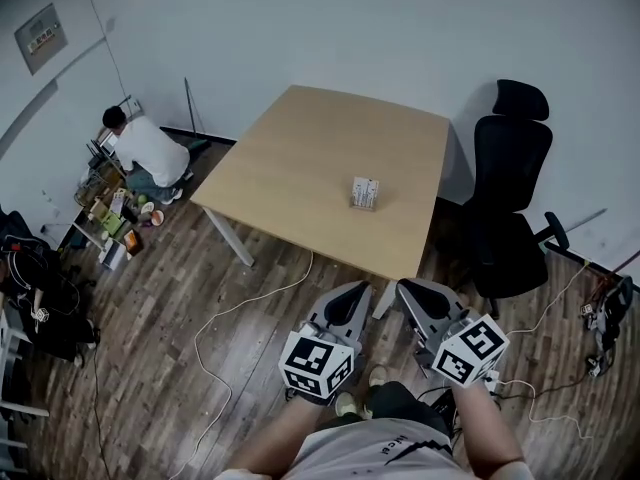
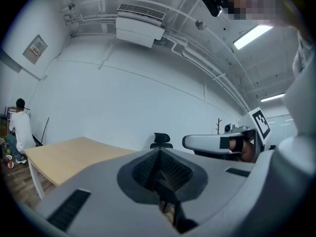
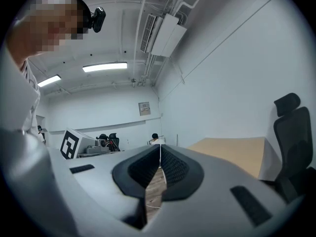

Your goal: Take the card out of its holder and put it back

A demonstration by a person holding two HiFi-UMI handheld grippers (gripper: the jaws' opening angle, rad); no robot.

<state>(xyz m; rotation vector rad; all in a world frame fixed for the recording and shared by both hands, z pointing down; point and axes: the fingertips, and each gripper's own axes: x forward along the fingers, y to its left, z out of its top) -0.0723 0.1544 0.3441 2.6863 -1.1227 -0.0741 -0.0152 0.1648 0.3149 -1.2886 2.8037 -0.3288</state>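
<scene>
Holder (image 1: 365, 192) well beyond tongs (image 1: 352, 292) (image 1: 413, 290)

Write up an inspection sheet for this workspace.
Surface: wooden table, bare apart from the holder.
Job's things: card holder standing toward the table's near right side; a card seems to be in it, but it is too small to be sure.
Clutter: boxes and packets on a low shelf by the left wall; black bags on the floor.
Grippers: left gripper and right gripper both shut, empty, short of the table's near edge.
Cables: white cable trailing over the floor near the table leg; more cables at the right.
Surroundings: black office chair beside the table; person crouching by the shelf.
</scene>
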